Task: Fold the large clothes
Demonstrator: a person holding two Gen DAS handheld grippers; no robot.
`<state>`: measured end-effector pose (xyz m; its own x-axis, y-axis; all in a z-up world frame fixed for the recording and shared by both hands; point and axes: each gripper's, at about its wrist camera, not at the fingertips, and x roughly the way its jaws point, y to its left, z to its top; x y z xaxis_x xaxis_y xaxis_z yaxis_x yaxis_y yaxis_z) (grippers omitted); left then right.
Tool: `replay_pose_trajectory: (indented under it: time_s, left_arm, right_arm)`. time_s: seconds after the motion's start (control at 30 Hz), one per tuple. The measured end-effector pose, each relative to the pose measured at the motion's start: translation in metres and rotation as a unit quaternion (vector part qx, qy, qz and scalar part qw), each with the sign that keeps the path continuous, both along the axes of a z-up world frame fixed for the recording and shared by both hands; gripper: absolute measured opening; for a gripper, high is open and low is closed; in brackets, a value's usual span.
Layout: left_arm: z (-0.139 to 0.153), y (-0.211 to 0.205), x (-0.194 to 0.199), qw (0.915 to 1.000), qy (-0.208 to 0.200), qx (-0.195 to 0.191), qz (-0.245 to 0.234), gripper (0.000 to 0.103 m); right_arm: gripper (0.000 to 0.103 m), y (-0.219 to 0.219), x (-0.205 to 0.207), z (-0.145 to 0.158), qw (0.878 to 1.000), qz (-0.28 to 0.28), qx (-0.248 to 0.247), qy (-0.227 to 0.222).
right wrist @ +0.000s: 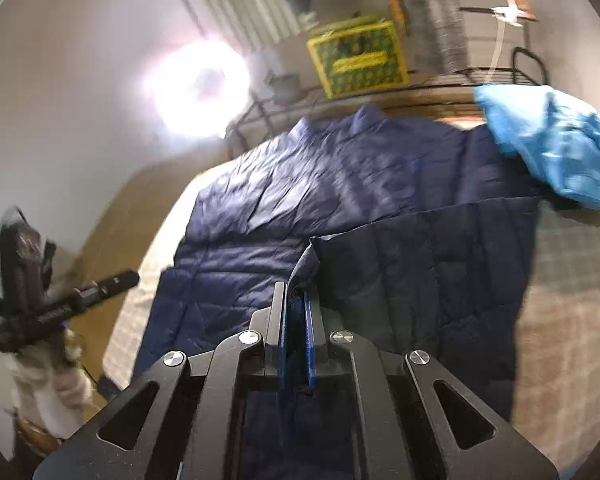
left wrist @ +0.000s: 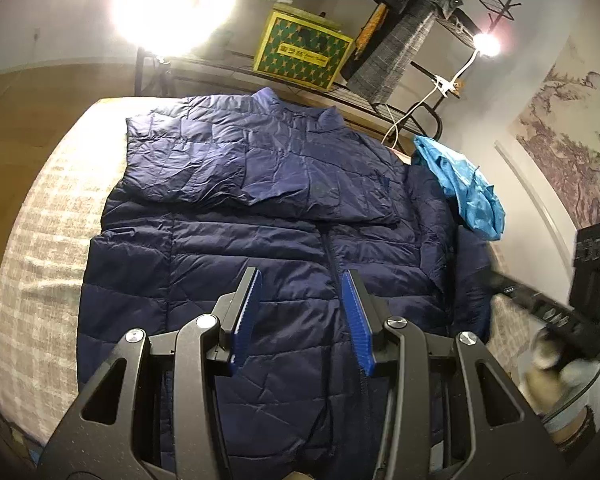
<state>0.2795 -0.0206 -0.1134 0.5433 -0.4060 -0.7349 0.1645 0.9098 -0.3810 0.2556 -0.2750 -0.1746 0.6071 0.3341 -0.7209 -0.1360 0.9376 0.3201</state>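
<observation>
A large navy quilted jacket (left wrist: pixel 260 184) lies front up on the checked bed cover (left wrist: pixel 40 280), collar at the far end, one sleeve folded across its chest. My left gripper (left wrist: pixel 302 280) hovers open over the jacket's lower front by the zip, with nothing between its blue pads. My right gripper (right wrist: pixel 296 292) is shut on an edge of the jacket (right wrist: pixel 300 200) and holds a dark flap (right wrist: pixel 420 280) raised off the cover. In the left wrist view the right gripper (left wrist: pixel 500 282) appears blurred at the right edge, held by a gloved hand.
A crumpled light blue garment (left wrist: pixel 460 188) lies at the jacket's far right shoulder, also the light blue garment (right wrist: pixel 552 148) in the right wrist view. Behind the bed stands a wire rack with a yellow-green box (left wrist: pixel 304 52) and hanging clothes. A bright lamp (left wrist: pixel 176 4) glares at the back left.
</observation>
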Motion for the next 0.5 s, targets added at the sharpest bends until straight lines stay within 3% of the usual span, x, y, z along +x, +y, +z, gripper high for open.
replay_pose_trajectory:
  time_s: [0.1,0.27,0.37,0.5]
  left_arm:
    - [-0.009,0.001,0.004,0.9999,0.012,0.0,0.002,0.042]
    - [-0.029,-0.007,0.007,0.9992,0.039,0.003,-0.007,0.042]
    - [-0.041,-0.018,0.006,0.9983,0.055,0.001,-0.022,0.042]
    - [-0.062,-0.042,0.008,0.9934,0.098,-0.033,-0.048,0.056]
  right_arm:
    - [0.006,0.021,0.016,-0.023,0.999,0.025,-0.011,0.019]
    - [0.017,0.034,0.034,-0.048,0.998,0.044,-0.01,0.051]
    - [0.027,0.026,0.036,-0.045,0.998,0.047,0.016,0.048]
    - [0.031,0.005,0.029,-0.02,0.999,0.029,0.036,0.01]
